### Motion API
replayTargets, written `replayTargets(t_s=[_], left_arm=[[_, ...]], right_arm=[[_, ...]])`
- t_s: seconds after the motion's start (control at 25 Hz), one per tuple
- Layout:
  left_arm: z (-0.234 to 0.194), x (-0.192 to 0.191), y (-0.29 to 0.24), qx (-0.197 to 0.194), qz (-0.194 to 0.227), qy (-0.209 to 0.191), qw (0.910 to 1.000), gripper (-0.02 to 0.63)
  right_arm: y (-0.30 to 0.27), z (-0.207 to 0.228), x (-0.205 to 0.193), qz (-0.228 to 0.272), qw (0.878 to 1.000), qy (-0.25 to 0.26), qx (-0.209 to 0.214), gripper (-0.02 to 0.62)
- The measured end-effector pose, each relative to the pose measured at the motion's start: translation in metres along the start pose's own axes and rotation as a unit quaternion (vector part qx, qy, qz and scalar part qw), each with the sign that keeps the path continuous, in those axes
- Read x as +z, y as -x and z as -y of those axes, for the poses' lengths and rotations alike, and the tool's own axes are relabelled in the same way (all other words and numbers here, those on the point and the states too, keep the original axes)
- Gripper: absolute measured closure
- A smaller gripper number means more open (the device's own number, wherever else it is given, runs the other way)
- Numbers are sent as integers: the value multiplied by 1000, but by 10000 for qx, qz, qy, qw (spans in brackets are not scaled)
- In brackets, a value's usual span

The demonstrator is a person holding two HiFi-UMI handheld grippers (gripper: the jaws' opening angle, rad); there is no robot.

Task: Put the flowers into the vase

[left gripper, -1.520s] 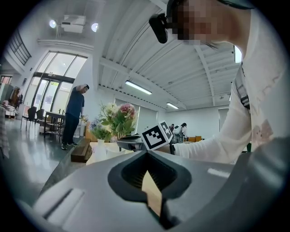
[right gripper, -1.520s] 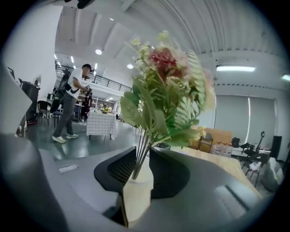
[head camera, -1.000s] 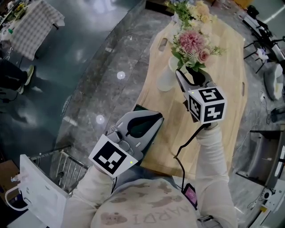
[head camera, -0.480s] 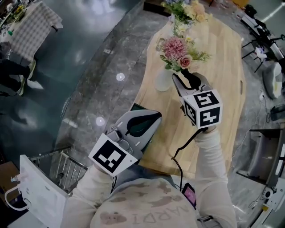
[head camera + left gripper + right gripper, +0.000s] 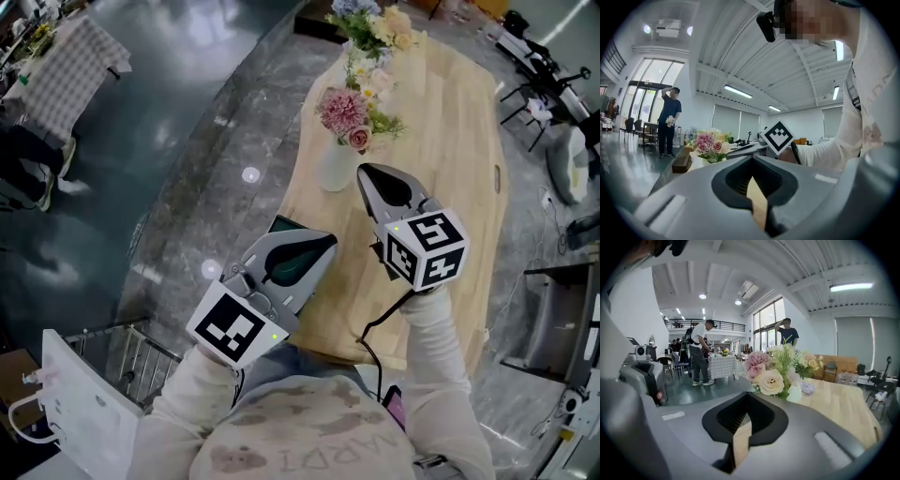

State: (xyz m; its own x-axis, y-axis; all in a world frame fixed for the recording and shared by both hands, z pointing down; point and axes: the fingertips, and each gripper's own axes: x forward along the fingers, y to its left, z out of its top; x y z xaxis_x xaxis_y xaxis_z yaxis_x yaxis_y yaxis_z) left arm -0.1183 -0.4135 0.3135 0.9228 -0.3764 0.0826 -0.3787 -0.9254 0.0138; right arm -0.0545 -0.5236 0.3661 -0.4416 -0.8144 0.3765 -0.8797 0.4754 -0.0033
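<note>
A bunch of pink and cream flowers [image 5: 352,116] stands in a white vase [image 5: 335,169] near the left edge of the long wooden table [image 5: 450,187]. My right gripper [image 5: 363,172] is shut and empty, its tip just right of the vase and below the blooms. In the right gripper view the flowers [image 5: 769,374] and the vase [image 5: 794,393] stand a little beyond the shut jaws [image 5: 747,396]. My left gripper [image 5: 322,246] hangs shut and empty at the table's near left edge. From the left gripper view, the flowers [image 5: 709,143] show at the left.
A second bouquet [image 5: 375,22] stands further along the table, beside a dark box [image 5: 323,13]. A wire rack [image 5: 141,354] and a white panel are on the floor at lower left. A checked-cloth table [image 5: 70,58] and people stand off to the left.
The flowers have gone from leaning over the right gripper to standing in the vase. The right gripper has drawn back a little from them. The left gripper has hardly moved.
</note>
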Motion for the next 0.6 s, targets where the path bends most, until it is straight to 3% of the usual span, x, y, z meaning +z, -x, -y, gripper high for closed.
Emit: replayTargets(t_s=[0.6], left_arm=[[70,16,27,30,186,-316,9993,605]], right_arm=[[116,-98,9,950,9949,73,332,569]])
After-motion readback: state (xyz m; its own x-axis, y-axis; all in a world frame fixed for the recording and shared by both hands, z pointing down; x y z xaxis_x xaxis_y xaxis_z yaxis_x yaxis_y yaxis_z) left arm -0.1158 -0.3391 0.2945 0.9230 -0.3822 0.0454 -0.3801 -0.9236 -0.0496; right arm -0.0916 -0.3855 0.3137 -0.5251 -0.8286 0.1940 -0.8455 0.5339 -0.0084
